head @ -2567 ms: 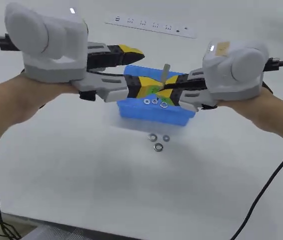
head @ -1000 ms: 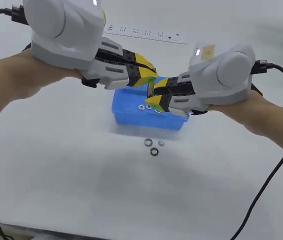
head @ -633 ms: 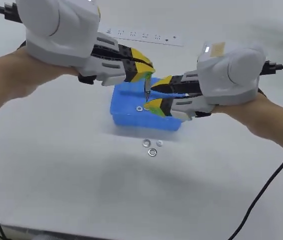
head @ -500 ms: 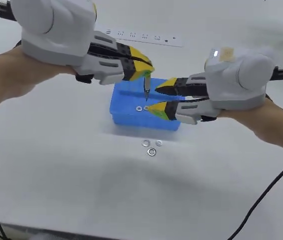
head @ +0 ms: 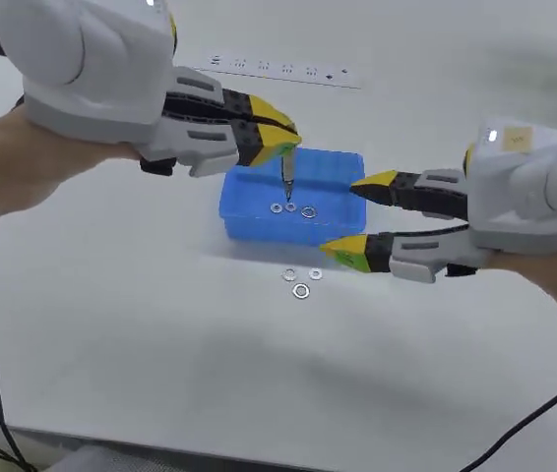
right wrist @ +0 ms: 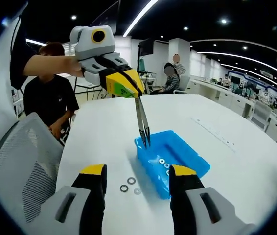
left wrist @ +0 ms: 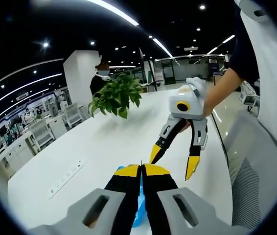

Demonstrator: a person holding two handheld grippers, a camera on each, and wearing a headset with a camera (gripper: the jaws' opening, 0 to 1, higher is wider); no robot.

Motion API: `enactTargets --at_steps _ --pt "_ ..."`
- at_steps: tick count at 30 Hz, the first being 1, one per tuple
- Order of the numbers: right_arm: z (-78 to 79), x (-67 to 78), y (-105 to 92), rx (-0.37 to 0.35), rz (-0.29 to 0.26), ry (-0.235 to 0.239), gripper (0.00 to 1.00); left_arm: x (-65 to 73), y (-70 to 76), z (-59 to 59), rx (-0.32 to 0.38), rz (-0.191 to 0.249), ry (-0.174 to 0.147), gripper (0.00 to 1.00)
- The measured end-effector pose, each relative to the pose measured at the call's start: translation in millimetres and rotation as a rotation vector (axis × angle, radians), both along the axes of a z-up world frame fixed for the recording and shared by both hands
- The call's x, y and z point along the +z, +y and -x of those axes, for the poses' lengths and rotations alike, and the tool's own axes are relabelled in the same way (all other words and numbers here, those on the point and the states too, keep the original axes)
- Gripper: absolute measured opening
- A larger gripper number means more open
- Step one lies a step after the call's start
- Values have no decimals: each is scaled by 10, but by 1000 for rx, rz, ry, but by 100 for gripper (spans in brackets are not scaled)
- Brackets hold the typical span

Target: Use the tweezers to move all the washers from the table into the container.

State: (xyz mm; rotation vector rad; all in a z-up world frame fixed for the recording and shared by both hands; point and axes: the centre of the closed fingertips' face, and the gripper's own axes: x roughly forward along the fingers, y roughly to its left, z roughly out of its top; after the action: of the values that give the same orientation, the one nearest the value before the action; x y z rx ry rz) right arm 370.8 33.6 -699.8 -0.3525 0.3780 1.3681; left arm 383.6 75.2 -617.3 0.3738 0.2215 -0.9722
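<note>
**Tweezers over the tray, three washers left on the table**

Your left gripper (head: 280, 147) has its yellow-tipped jaws pressed together on the thin metal tweezers (head: 286, 175). They hang point-down over the blue plastic container (head: 244, 218) at frame centre. Your right gripper (head: 350, 218), lower right, holds nothing, its jaws spread wide. Three ring-shaped washers (head: 291, 207) lie inside the container. Three more washers (head: 301, 283) sit on the smooth white table (head: 160, 334) just below it. The green sticker (right wrist: 124, 91) on the left jaw is too small to read.

Two hand-held grippers, tips facing.
Left gripper (head: 283, 147) clamps tweezers (head: 286, 171), tips downward; right gripper (head: 355, 218), jaws spread wide, hangs just beside the tweezers.
</note>
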Motion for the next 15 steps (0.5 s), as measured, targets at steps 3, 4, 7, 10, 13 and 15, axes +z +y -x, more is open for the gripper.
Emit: enactTargets --at_steps 3,4,7,10,13,15 --pt "62 -66 -84 -9 -1 9 58 -30 -48 74 4 22 -2 5" --pt "91 -79 -110 -12 -8 16 60 -27 -73 100 0 34 -4 5" --pt "164 -113 -148 -15 -12 27 68 -84 -142 177 -18 37 -5 5" --pt "224 -166 -181 -14 -2 37 73 -179 -186 222 -31 36 11 5" --pt "285 -209 -201 -8 3 45 76 -286 -205 284 -44 40 26 5" --pt "313 -229 -204 1 3 46 80 -330 -198 337 -50 53 37 5"
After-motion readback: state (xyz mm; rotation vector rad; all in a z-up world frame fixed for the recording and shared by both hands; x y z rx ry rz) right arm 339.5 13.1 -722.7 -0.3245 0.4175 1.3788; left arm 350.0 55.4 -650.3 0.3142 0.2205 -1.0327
